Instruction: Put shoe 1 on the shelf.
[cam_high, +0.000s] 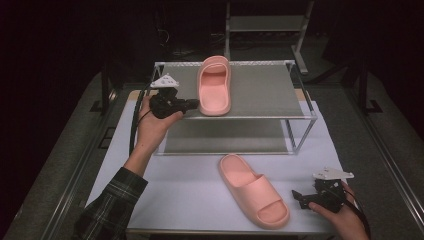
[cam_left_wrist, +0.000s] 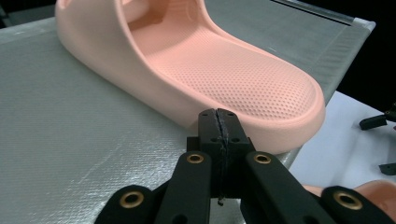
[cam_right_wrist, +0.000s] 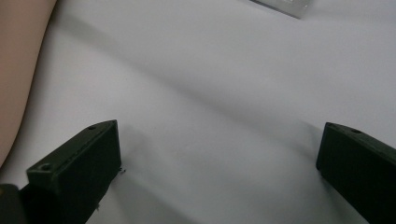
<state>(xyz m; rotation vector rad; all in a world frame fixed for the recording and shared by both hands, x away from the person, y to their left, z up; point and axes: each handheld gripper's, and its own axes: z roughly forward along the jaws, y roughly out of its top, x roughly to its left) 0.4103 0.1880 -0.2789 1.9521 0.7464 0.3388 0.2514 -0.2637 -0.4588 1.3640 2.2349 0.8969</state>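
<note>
My left claw is matte black, its linked arms pinned with brass-ringed rivets and small dark screws. My right claw is black too. Each carries a pale three-cornered plate and a black trailing cable. A dark plaid sleeve covers my left forearm.

Pink slipper flat on shelf

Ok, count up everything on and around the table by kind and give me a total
Pink foam slide sandals: 2, one on the rack's top shelf, one on the white table
Metal-framed two-shelf rack with grey shelves: 1
Black two-jaw grippers: 2, left gripper, right gripper
Total: 5
</note>
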